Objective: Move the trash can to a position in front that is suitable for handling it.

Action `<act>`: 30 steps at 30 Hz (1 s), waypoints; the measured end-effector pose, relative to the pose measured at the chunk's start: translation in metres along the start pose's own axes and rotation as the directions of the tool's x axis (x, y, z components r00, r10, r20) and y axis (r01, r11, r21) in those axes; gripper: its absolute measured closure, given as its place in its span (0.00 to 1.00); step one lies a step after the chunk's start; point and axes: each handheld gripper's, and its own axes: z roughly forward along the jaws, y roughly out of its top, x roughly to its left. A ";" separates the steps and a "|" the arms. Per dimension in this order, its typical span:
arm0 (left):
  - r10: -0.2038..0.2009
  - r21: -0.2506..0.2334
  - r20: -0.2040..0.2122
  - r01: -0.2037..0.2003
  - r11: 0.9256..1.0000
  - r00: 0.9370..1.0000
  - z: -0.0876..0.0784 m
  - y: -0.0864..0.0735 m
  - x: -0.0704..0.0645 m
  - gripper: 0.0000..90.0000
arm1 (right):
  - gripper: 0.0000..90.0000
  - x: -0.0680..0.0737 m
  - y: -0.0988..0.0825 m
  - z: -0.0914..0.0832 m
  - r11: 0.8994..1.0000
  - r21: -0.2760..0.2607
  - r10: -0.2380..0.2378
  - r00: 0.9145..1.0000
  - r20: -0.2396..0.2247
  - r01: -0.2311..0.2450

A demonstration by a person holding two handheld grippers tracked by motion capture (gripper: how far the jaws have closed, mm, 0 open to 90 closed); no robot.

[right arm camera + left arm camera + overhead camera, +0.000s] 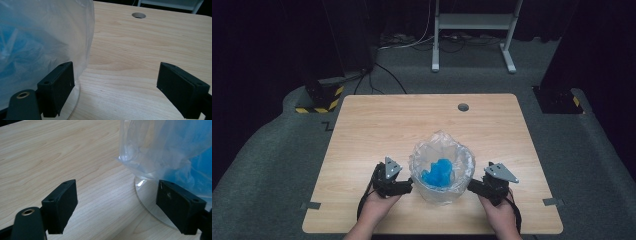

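A clear round container lined with a crumpled clear plastic bag [442,155] stands near the front middle of the wooden table [382,130]. Something blue [439,174] lies inside the bag. My left gripper [410,188] is open just left of the container, with its right jaw close to the clear base [150,200]. My right gripper [472,186] is open on the container's right side. In the left gripper view the bag [155,147] and the blue contents [197,167] rise at the right beyond the gripper [117,188]. In the right gripper view the bag [45,32] stands at the left, against the left jaw of the gripper [117,70].
A round cable hole [463,107] sits near the table's far edge, also visible in the right gripper view [138,15]. Beyond the table stand a white frame [472,22] and a black post base with yellow-black tape [319,95]. Grey tape tabs [311,205] mark the front corners.
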 end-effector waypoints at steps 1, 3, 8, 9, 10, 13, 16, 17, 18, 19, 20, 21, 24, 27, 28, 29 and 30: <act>0.000 -0.001 0.004 0.000 1.000 1.000 0.001 0.001 -0.001 0.19 | 0.16 -0.002 -0.001 -0.001 1.000 0.001 0.006 1.000 0.007 -0.006; 0.009 0.000 0.004 -0.009 1.000 1.000 0.003 0.003 -0.003 0.19 | 0.16 -0.005 -0.002 -0.003 1.000 0.000 0.009 1.000 0.018 -0.009; 0.009 -0.008 0.023 -0.009 1.000 1.000 0.012 0.010 -0.011 0.19 | 0.16 -0.012 -0.004 -0.008 1.000 0.000 0.021 0.999 0.041 -0.021; 0.019 -0.006 0.024 -0.018 1.000 1.000 0.013 0.011 -0.012 0.20 | 0.16 -0.014 -0.005 -0.009 1.000 0.001 0.025 0.998 0.050 -0.025; 0.028 -0.007 0.026 -0.028 1.000 0.999 0.014 0.013 -0.014 0.20 | 0.16 -0.016 -0.006 -0.010 1.000 0.000 0.026 0.998 0.055 -0.026; 0.041 -0.009 0.036 -0.041 0.999 0.999 0.017 0.016 -0.019 0.20 | 0.16 -0.023 -0.007 -0.013 0.999 0.001 0.037 0.997 0.065 -0.037; 0.048 -0.012 0.049 -0.047 0.999 0.998 0.021 0.020 -0.023 0.20 | 0.16 -0.029 -0.009 -0.015 0.999 0.005 0.046 0.996 0.071 -0.047; 0.052 -0.009 0.048 -0.052 0.999 0.997 0.022 0.021 -0.024 0.19 | 0.16 -0.031 -0.010 -0.016 0.999 0.004 0.049 0.996 0.075 -0.049; 0.056 -0.004 0.048 -0.056 0.998 0.997 0.024 0.024 -0.025 0.19 | 0.16 -0.032 -0.010 -0.016 0.999 0.006 0.052 0.996 0.075 -0.053; 0.053 0.002 0.052 -0.053 0.999 0.997 0.025 0.025 -0.026 0.19 | 0.16 -0.034 -0.010 -0.017 0.998 0.007 0.054 0.995 0.078 -0.055; 0.068 0.013 0.053 -0.069 0.998 0.996 0.026 0.029 -0.028 0.19 | 0.16 -0.035 -0.010 -0.017 0.998 0.008 0.057 0.995 0.080 -0.058; 0.087 0.012 0.046 -0.087 0.996 0.995 0.026 0.031 -0.030 0.18 | 0.16 -0.038 -0.010 -0.018 0.998 0.008 0.062 0.994 0.085 -0.063; 0.087 0.026 0.042 -0.088 0.996 0.995 0.029 0.039 -0.031 0.18 | 0.16 -0.042 -0.011 -0.018 0.998 0.008 0.069 0.994 0.088 -0.070; 0.059 0.027 0.043 -0.060 0.998 0.997 0.034 0.042 -0.034 0.19 | 0.16 -0.048 -0.011 -0.016 0.996 0.017 0.082 0.993 0.088 -0.084; 0.056 0.022 0.045 -0.057 0.998 0.997 0.035 0.041 -0.035 0.19 | 0.16 -0.050 -0.012 -0.015 0.996 0.022 0.086 0.992 0.090 -0.088; 0.051 0.014 0.048 -0.051 0.999 0.998 0.036 0.040 -0.036 0.19 | 0.16 -0.052 -0.012 -0.015 0.996 0.024 0.087 0.992 0.090 -0.090; 0.041 0.001 0.054 -0.042 0.999 0.998 0.037 0.039 -0.037 0.19 | 0.16 -0.054 -0.011 -0.015 0.995 0.025 0.090 0.991 0.094 -0.093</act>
